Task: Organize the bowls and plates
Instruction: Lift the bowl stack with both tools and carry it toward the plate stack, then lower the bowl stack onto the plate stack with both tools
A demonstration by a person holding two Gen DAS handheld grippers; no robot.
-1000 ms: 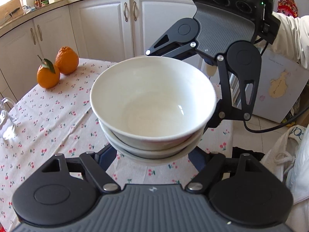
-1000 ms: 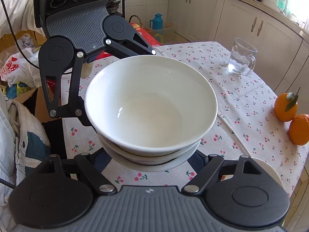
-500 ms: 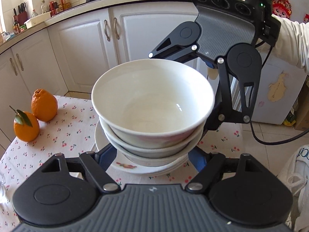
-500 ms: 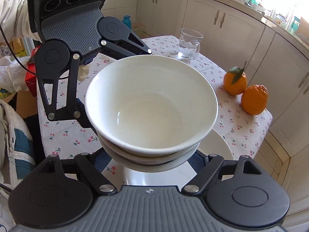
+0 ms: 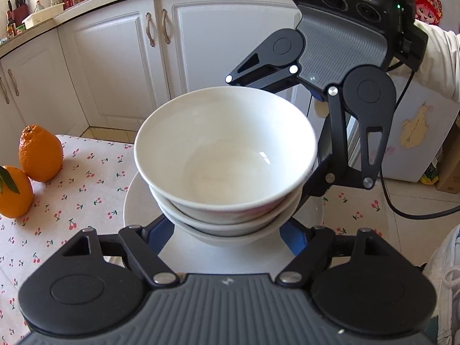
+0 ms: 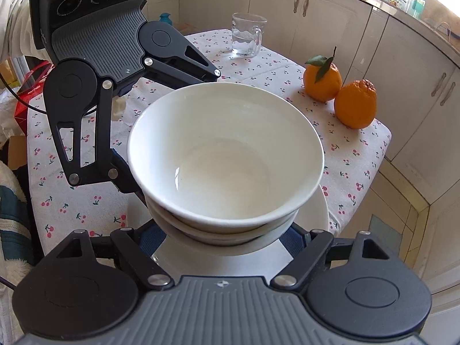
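A stack of white bowls (image 5: 227,158) (image 6: 224,155) is held between both grippers, right above a white plate (image 5: 135,201) (image 6: 316,215) on the cherry-print tablecloth. My left gripper (image 5: 227,230) clasps the stack's lower bowl from one side, its blue-padded fingers (image 5: 156,234) against the bowl. My right gripper (image 6: 221,238) clasps it from the opposite side. Each gripper shows in the other's view: the right (image 5: 339,57), the left (image 6: 97,43). Whether the stack touches the plate is hidden.
Two oranges (image 5: 40,152) (image 6: 355,105) sit near the table's edge. A glass mug (image 6: 247,34) stands at the far end. White kitchen cabinets (image 5: 115,57) surround the table. The table edge (image 6: 373,155) runs close to the plate.
Both grippers have carried the bowl stack across the table to over the white plate and lowered it toward it. The oranges now lie closer to the stack.
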